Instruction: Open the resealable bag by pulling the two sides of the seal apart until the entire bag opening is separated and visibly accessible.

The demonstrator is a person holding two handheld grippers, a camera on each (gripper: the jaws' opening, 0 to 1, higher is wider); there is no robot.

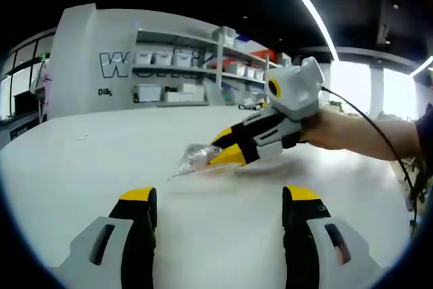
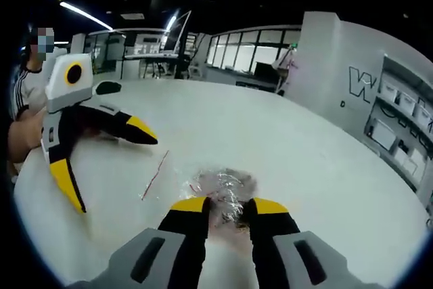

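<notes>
A crumpled clear resealable bag lies flat on the white table. In the right gripper view, a thin red strip runs across the table just left of the bag; whether it is the bag's seal I cannot tell. My right gripper is low at the bag, its yellow-tipped jaws a little apart with the bag's near edge between them. My left gripper stands wide open, apart from the bag and holding nothing.
A hand holds the right gripper, with a black cable trailing off it. Shelves with white bins stand behind the table. A person sits at the table's far left, near a dark oval object.
</notes>
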